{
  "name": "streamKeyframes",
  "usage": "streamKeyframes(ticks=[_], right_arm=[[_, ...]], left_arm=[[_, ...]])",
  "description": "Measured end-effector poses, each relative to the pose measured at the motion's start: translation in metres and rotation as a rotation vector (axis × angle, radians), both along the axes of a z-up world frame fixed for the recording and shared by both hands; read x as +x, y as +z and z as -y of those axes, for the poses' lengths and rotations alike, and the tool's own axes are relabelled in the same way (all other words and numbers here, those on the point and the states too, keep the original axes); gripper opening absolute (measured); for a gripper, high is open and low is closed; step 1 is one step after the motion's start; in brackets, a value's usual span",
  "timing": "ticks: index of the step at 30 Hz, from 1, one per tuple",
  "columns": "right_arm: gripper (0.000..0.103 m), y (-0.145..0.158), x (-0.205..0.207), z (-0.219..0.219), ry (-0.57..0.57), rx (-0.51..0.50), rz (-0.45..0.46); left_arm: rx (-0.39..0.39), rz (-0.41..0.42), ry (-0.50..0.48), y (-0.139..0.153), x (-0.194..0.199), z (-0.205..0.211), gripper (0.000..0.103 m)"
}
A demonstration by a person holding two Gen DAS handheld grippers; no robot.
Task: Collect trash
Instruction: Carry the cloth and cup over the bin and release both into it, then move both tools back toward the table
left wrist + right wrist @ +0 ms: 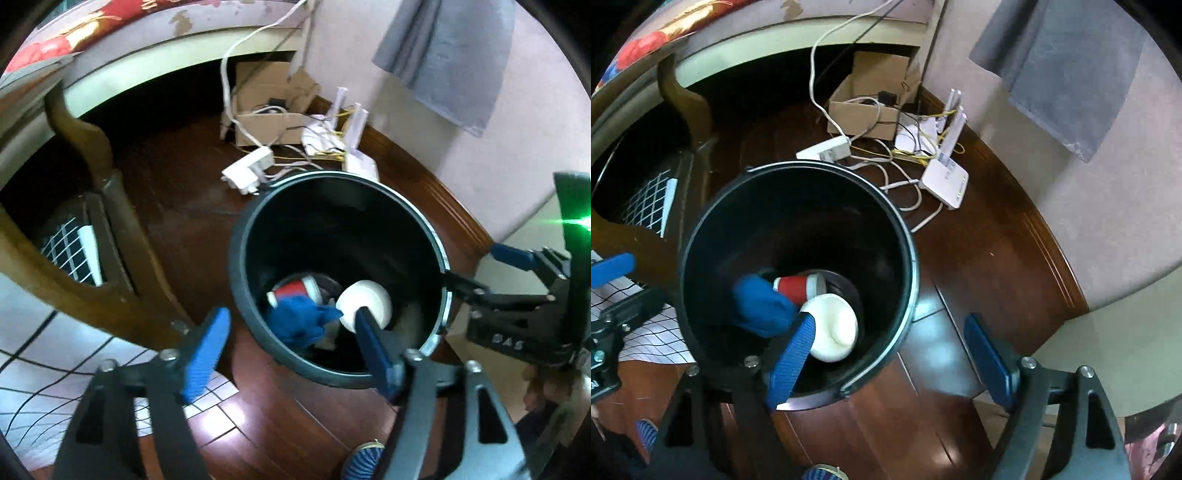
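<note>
A black bin (332, 229) stands on the dark wooden floor. At its bottom lie a red and white cup (295, 290), a crumpled blue cloth (299, 325) and a white paper cup (369, 301) on its side. My left gripper (291, 314) is open with nothing between its fingers, one finger over the bin and one outside its left rim. My right gripper (890, 319) is open and holds nothing, straddling the right rim of the bin (912, 266). The right wrist view shows the same red cup (794, 288), blue cloth (761, 306) and white cup (834, 325).
Behind the bin lie a cardboard box (868, 110), a white router (945, 184), a power strip (823, 149) and tangled cables. A grey cloth (1063, 74) hangs on the wall. A wooden furniture leg (92, 155) and a checked mat (37, 369) are to the left.
</note>
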State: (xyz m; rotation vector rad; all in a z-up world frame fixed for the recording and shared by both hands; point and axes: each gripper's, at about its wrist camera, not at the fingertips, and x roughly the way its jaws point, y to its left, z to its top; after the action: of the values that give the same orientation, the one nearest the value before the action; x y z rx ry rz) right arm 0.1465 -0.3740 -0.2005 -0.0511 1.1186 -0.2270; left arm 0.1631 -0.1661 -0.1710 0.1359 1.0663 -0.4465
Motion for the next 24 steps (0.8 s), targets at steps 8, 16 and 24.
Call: streamKeyframes(ticks=[8,16,24], right_arm=[[0.103,-0.004,-0.002,0.001,-0.007,-0.03,-0.025],[0.103,0.007,-0.011,0.002,-0.027,-0.031,-0.01],[0.103,0.021,-0.026,0.004,-0.037,-0.031,0.009]], left_arm=[[0.006,0.03,0.024,0.001,-0.002,-0.007,0.103],[0.011,0.049,0.014,0.011,-0.008,-0.007,0.103],[0.011,0.072,0.024,0.026,-0.017,-0.012,0.103]])
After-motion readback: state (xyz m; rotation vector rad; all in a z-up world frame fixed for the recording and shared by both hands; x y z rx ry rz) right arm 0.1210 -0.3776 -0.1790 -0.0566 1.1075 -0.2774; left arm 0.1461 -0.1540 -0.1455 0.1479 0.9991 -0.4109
